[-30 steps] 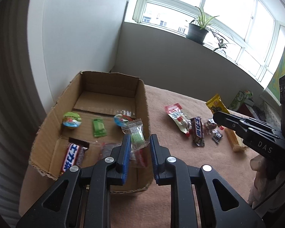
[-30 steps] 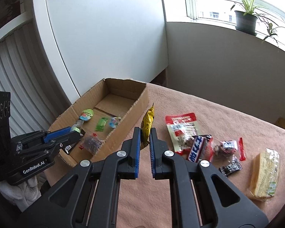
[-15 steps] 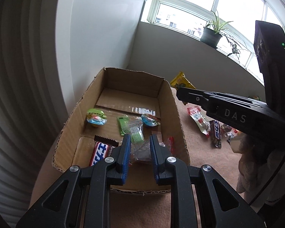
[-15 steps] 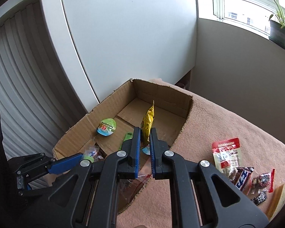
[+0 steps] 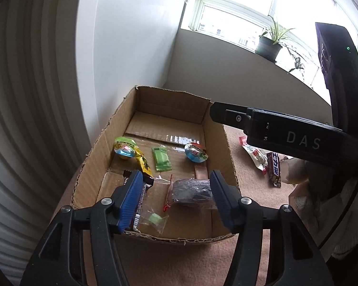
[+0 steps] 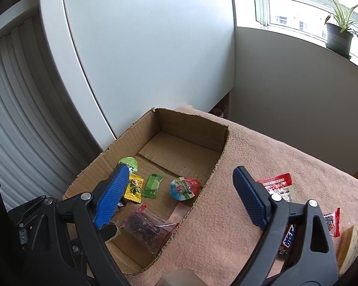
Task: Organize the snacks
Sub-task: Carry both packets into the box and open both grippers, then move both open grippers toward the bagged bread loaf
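Note:
An open cardboard box stands on a pink cloth. In it lie two jelly cups, a green candy, a yellow packet, a clear bag of dark snacks and a small clear bag with a green sweet. My left gripper hovers over the box's near end, jaws opening, nothing gripped. My right gripper hangs over the box, jaws opening wide and empty; its finger crosses the left wrist view.
To the right of the box on the cloth lie a red-and-white packet, a chocolate bar, a small red candy and a yellow cake bar. A white wall and radiator stand behind the box. A potted plant sits on the windowsill.
Both grippers went from shut to open. The yellow packet left the right gripper and lies in the box. The small clear bag dropped from the left gripper into the box's near end.

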A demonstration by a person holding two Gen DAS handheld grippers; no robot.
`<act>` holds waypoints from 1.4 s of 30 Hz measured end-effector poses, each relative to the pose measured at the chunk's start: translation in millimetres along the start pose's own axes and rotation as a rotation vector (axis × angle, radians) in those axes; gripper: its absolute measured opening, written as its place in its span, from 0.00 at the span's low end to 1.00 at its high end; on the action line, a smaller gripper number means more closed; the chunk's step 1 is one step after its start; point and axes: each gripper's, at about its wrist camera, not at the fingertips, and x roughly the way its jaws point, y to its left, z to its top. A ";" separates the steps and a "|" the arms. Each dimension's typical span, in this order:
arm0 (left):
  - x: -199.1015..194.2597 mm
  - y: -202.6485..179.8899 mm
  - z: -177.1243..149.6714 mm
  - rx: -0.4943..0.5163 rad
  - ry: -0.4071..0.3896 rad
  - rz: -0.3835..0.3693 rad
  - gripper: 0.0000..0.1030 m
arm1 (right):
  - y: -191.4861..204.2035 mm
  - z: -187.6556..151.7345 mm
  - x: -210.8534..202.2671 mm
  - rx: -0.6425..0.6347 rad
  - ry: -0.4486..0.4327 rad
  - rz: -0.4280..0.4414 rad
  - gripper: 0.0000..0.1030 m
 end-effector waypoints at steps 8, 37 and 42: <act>-5.7 -7.6 1.2 -0.004 -0.008 -0.016 0.60 | -19.5 -10.5 -24.4 0.025 -0.006 -0.010 0.88; 13.7 -148.8 -11.1 0.157 0.065 -0.273 0.60 | -248.2 -120.4 -162.0 0.419 -0.033 -0.192 0.88; 29.7 -183.9 -18.3 0.184 0.118 -0.350 0.60 | -286.9 -144.2 -166.5 0.513 -0.020 -0.187 0.88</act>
